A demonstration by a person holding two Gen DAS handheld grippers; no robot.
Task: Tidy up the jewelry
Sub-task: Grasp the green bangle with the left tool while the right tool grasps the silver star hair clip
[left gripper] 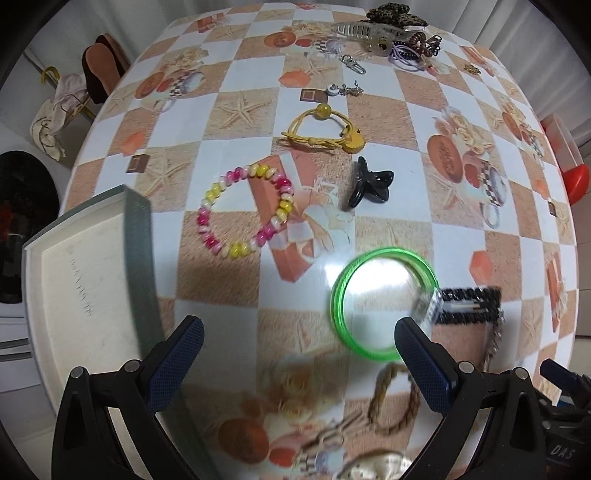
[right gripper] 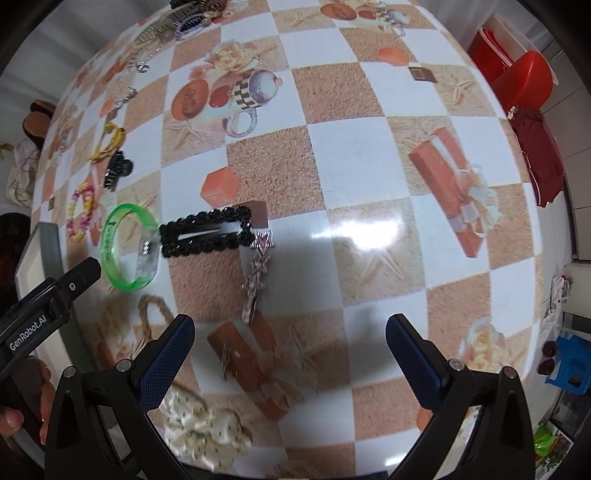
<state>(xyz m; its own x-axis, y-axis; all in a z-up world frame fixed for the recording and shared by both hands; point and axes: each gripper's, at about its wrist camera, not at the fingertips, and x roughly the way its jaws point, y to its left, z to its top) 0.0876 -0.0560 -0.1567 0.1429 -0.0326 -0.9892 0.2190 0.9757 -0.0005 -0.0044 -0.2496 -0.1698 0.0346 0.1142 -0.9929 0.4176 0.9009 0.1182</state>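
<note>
Jewelry lies loose on a checkered tablecloth. In the left wrist view, my left gripper [left gripper: 299,343] is open and empty above the table, with a green bangle [left gripper: 384,302] just by its right finger and a pink-and-yellow bead bracelet [left gripper: 245,210] ahead. A white box lid [left gripper: 85,295] sits at the left. In the right wrist view, my right gripper [right gripper: 290,345] is open and empty. A black beaded hair clip [right gripper: 207,234] and a silver rhinestone clip [right gripper: 256,273] lie ahead of it, with the green bangle [right gripper: 127,247] at their left.
A yellow hair tie [left gripper: 325,131], a black claw clip [left gripper: 369,182], a woven brown ring [left gripper: 395,398] and a heap of hair clips and ties [left gripper: 391,33] at the far edge lie on the table. A cream polka-dot scrunchie [right gripper: 201,428] lies near my right gripper. A red chair [right gripper: 524,77] stands beyond the table.
</note>
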